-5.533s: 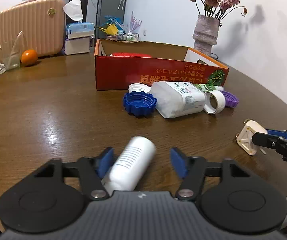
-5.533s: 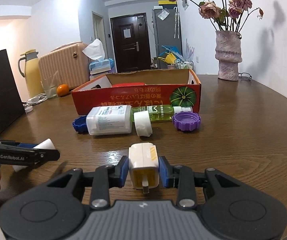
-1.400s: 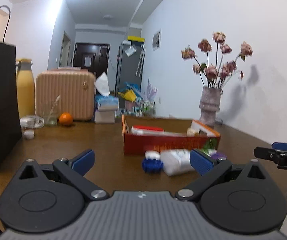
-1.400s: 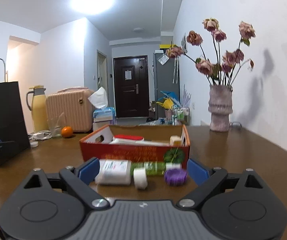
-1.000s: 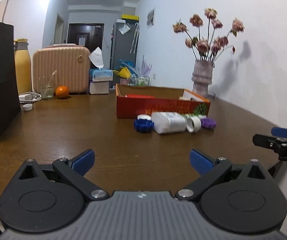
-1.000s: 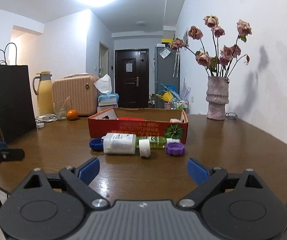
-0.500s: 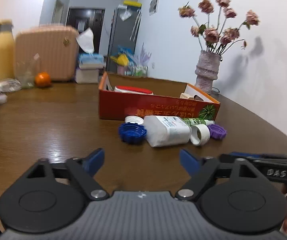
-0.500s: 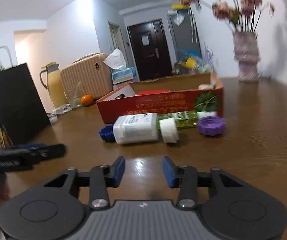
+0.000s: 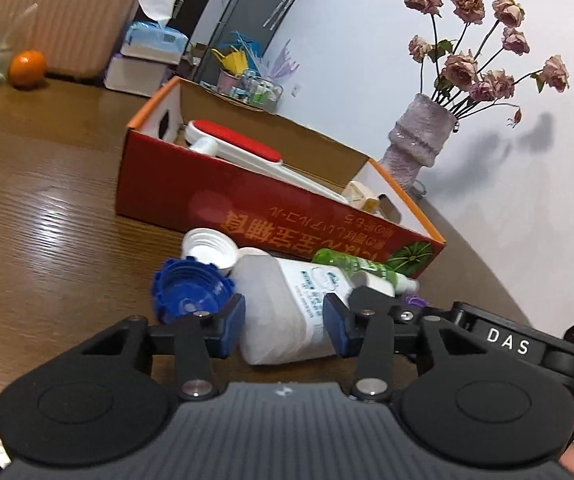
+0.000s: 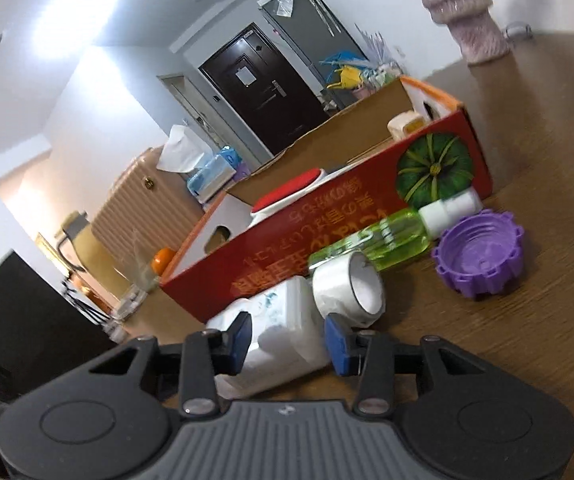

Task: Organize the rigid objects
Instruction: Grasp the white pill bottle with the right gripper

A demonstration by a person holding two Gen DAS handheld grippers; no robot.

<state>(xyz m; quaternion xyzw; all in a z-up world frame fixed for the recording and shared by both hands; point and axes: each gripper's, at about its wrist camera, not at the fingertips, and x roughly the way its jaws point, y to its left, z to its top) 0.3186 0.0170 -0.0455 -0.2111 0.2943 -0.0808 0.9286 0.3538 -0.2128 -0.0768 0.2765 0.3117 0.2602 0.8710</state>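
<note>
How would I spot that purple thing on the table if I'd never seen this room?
Find the red cardboard box with a green pumpkin printed on its side. In front of that end, on the brown table, lies a green bottle; the purple cap sits just beside it. It is the only purple piece, round with a notched rim, open side up.

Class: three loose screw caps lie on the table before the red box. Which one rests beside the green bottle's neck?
The purple cap, beside the green bottle. The blue cap and white cap lie at the row's other end.

We see our left gripper (image 9: 283, 322) and right gripper (image 10: 287, 338) alike: black linkages, blue pads, silver screws, ribbed grey housing; white "DAS" lettering marks one.
</note>
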